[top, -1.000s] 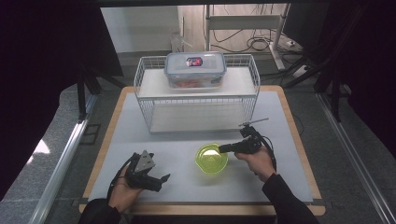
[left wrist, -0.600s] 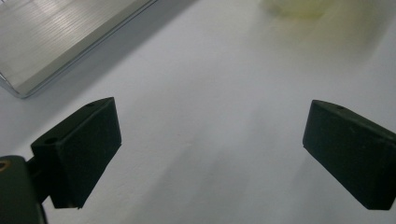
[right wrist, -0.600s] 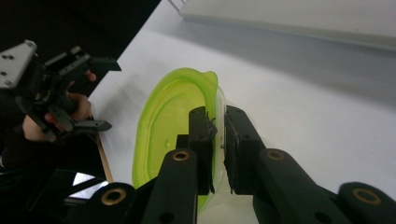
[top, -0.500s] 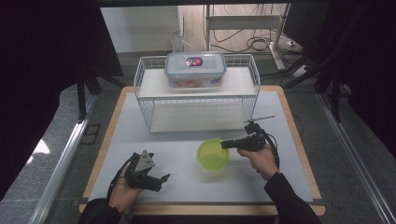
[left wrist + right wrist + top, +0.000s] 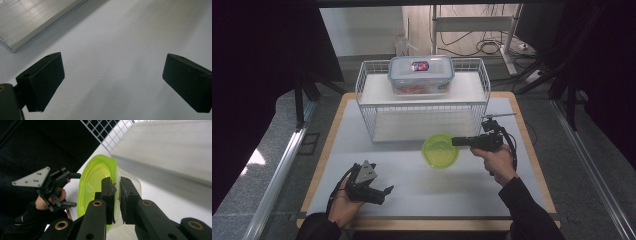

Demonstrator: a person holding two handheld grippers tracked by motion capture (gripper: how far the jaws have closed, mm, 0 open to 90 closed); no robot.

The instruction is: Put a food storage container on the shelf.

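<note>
My right gripper (image 5: 116, 195) pinches the rim of the lime-green lidded clear plastic container (image 5: 440, 150), lifted just before the white wire rack (image 5: 367, 107). My left gripper (image 5: 379, 192) spread, holding nothing.

Wooden-edged table (image 5: 532, 165) with a pale grey mat (image 5: 432, 185) covering most of the top. White wire rack (image 5: 422, 107) stands at the far middle of the mat. Rack's upper shelf (image 5: 377, 92) carries a clear lidded food box (image 5: 421, 74) with something red inside. Lower level of the rack: can't tell what's there. Left hand (image 5: 343, 206) rests at the near edge.
</note>
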